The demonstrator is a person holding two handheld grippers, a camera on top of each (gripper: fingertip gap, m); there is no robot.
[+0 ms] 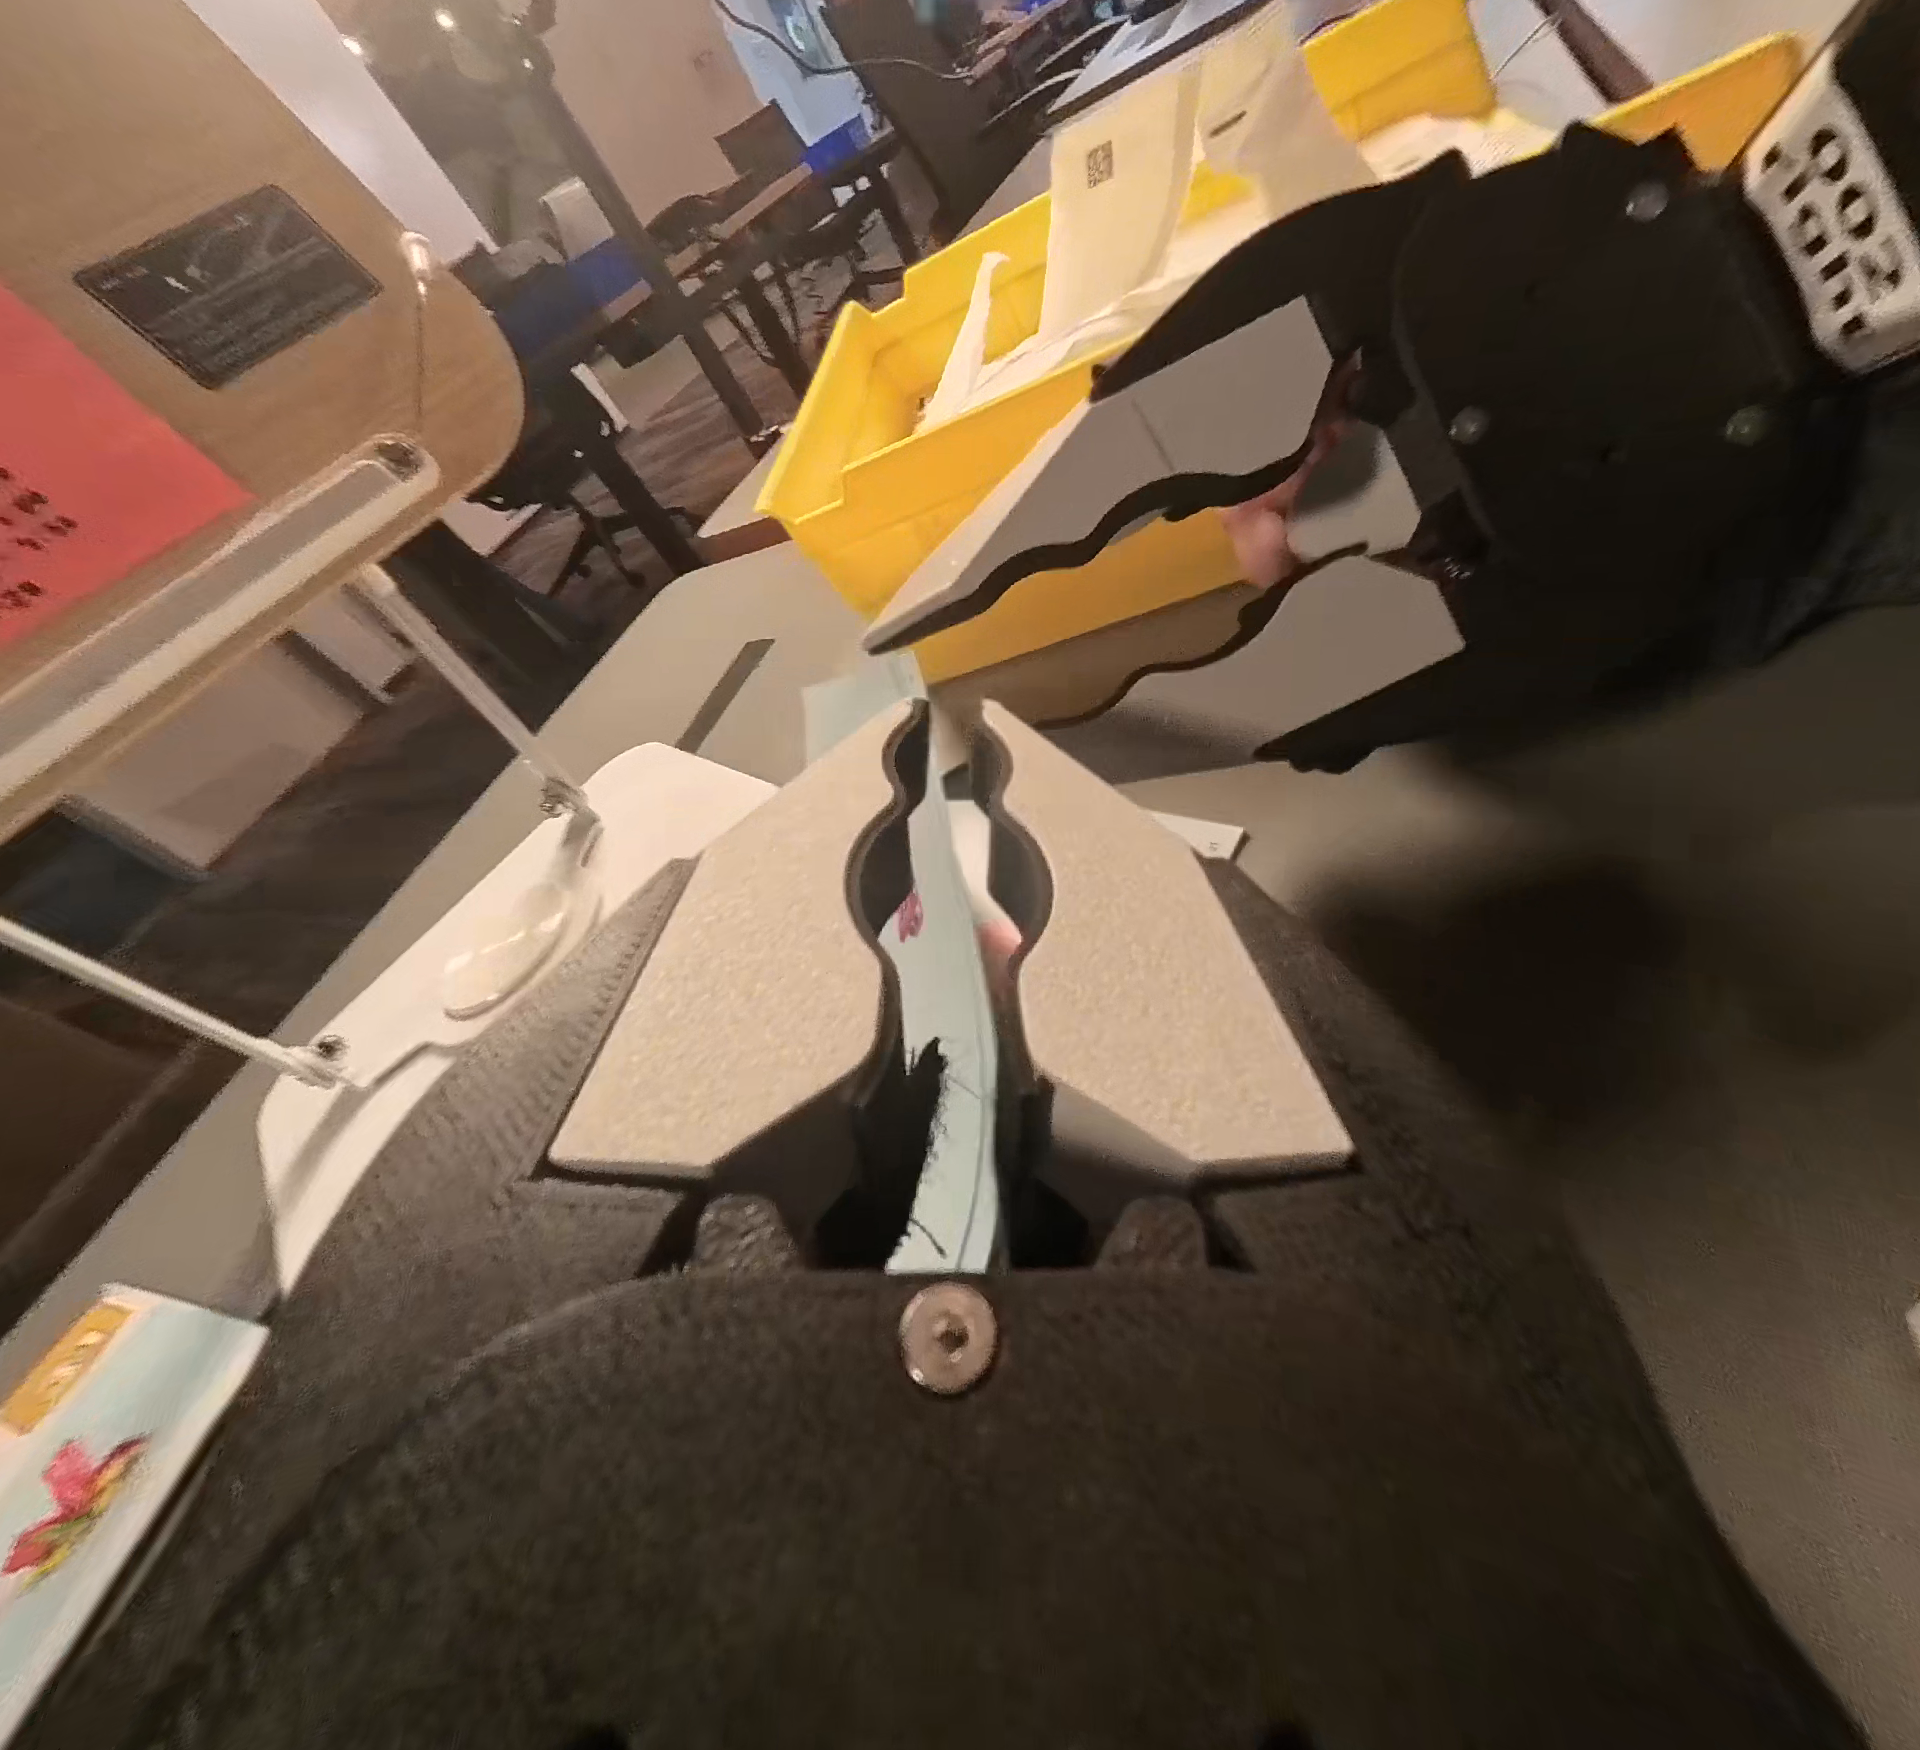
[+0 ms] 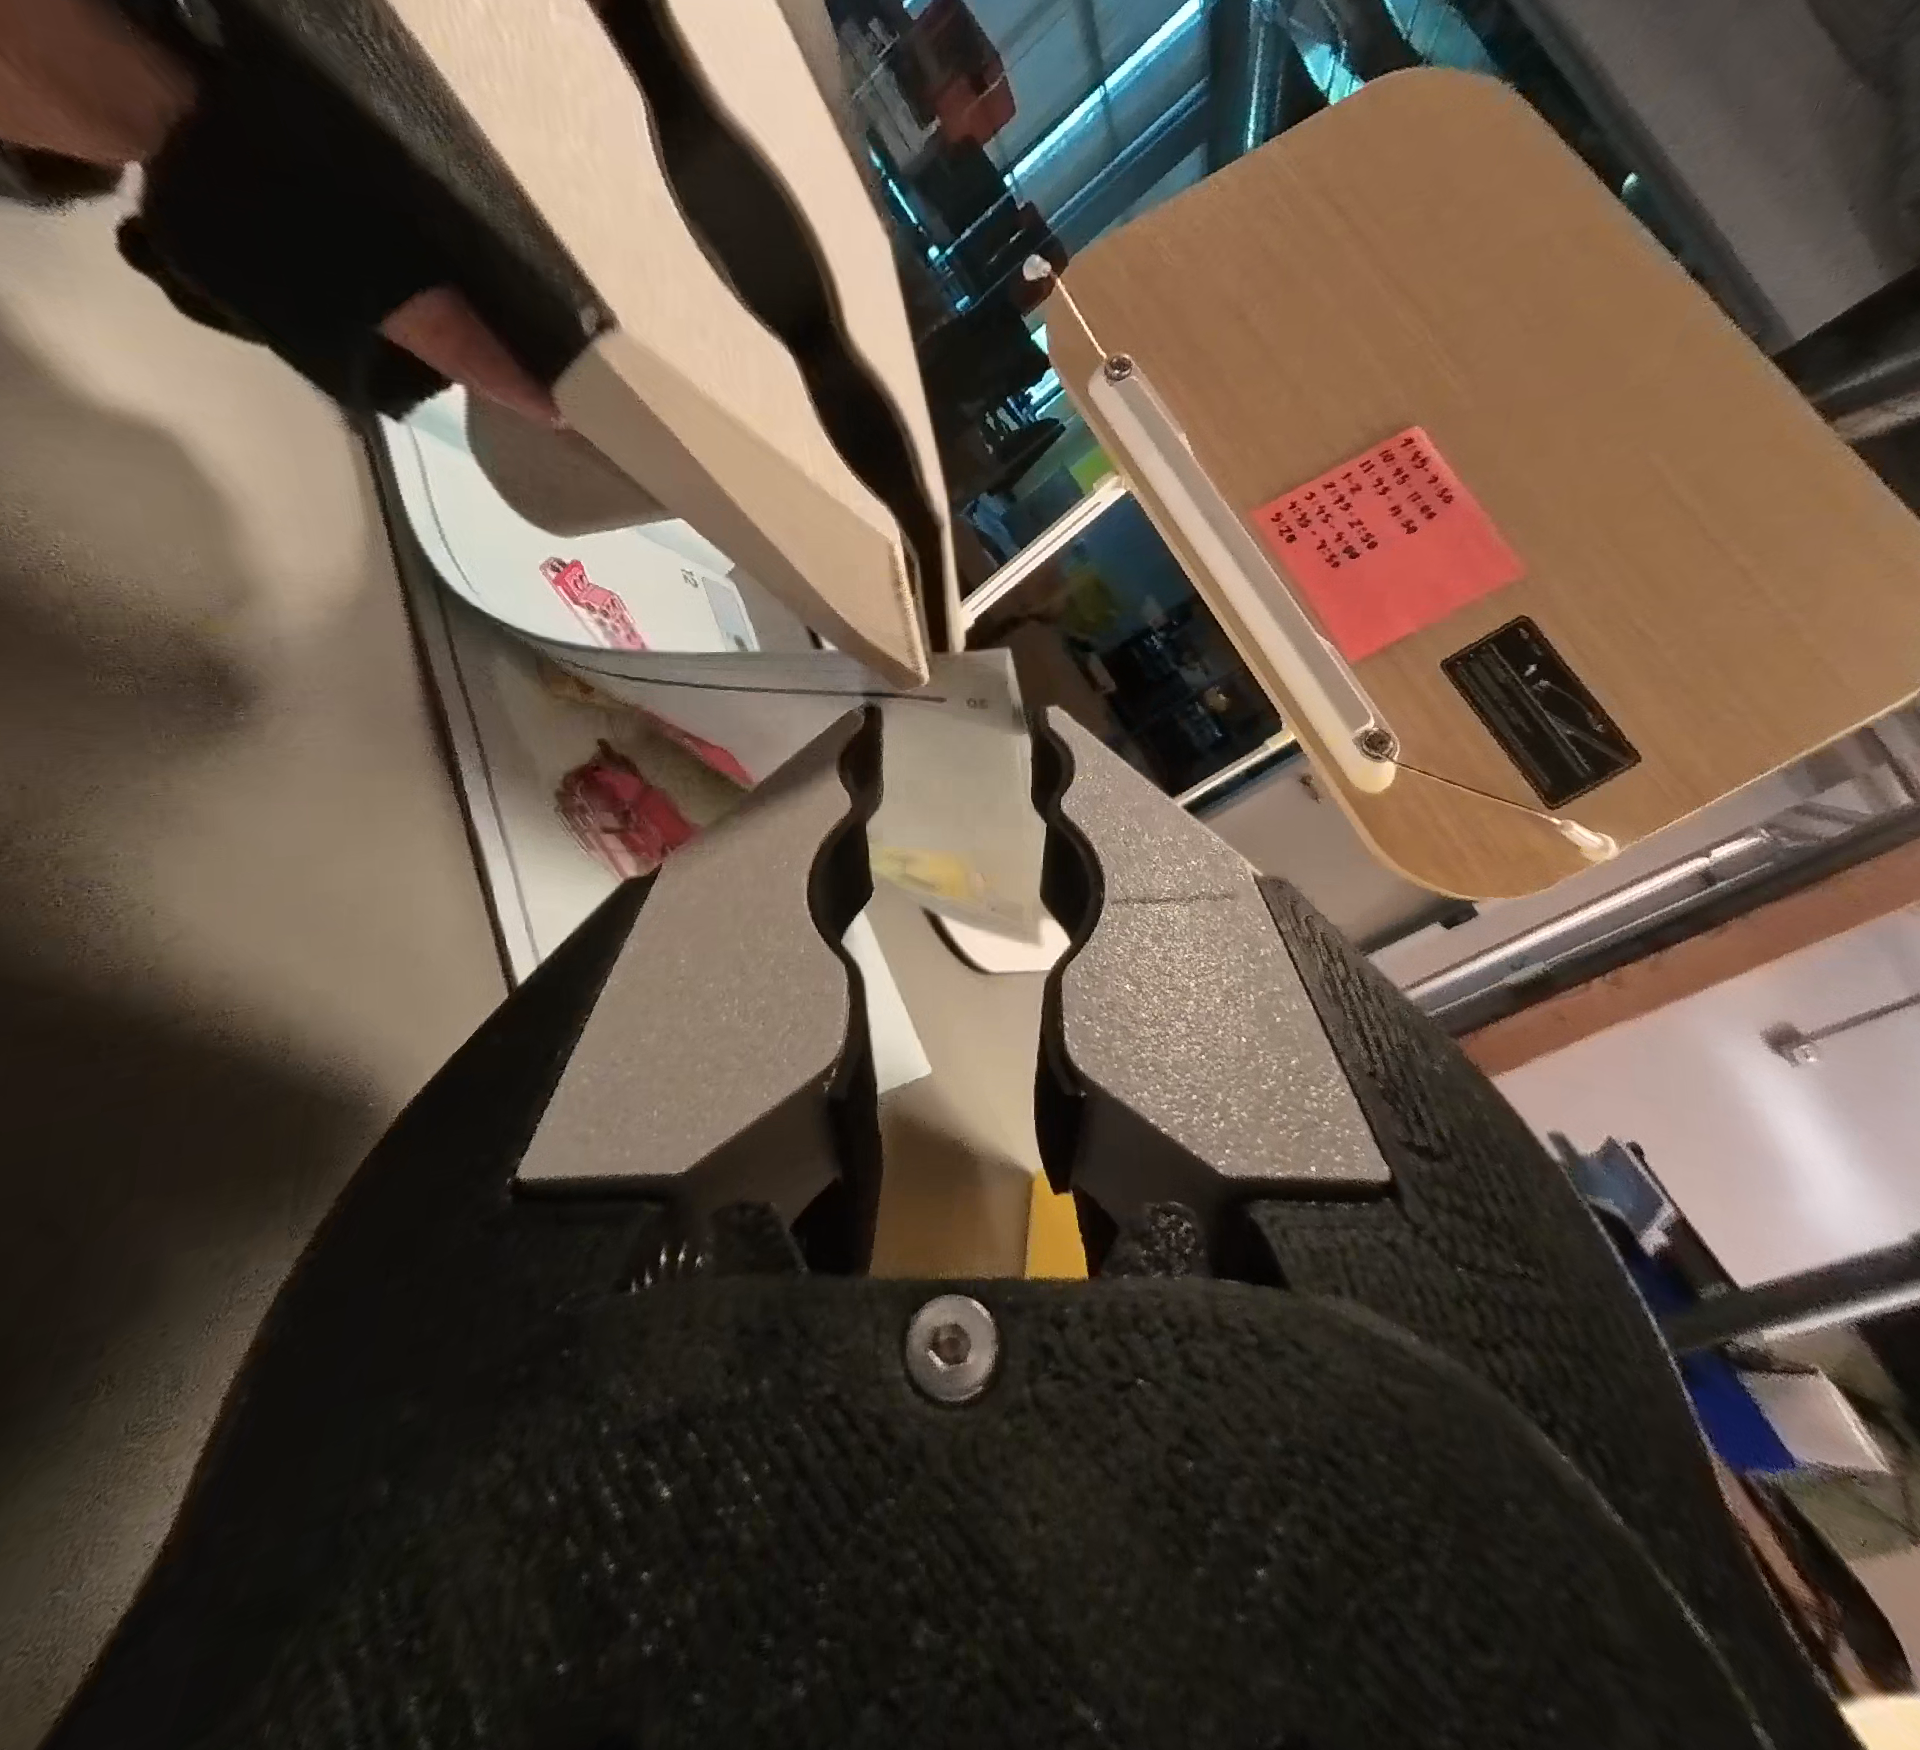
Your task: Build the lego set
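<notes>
Grippers: 2, left gripper [image 1: 951, 713] pinching 1 booklet page [image 1: 940, 879]; right gripper [image 2: 951, 724] open, pads clear of page. 2 yellow bins [image 1: 883, 474], contents unclear.

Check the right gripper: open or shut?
Open. The right gripper's fingers stand apart with a booklet page visible between them; neither visibly presses it.

Booklet [image 2: 665, 672] partly behind hand-held gripper [image 2: 930, 651]

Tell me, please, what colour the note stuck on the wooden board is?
The note is salmon-red with dark handwriting, best seen in the right wrist view.
</notes>
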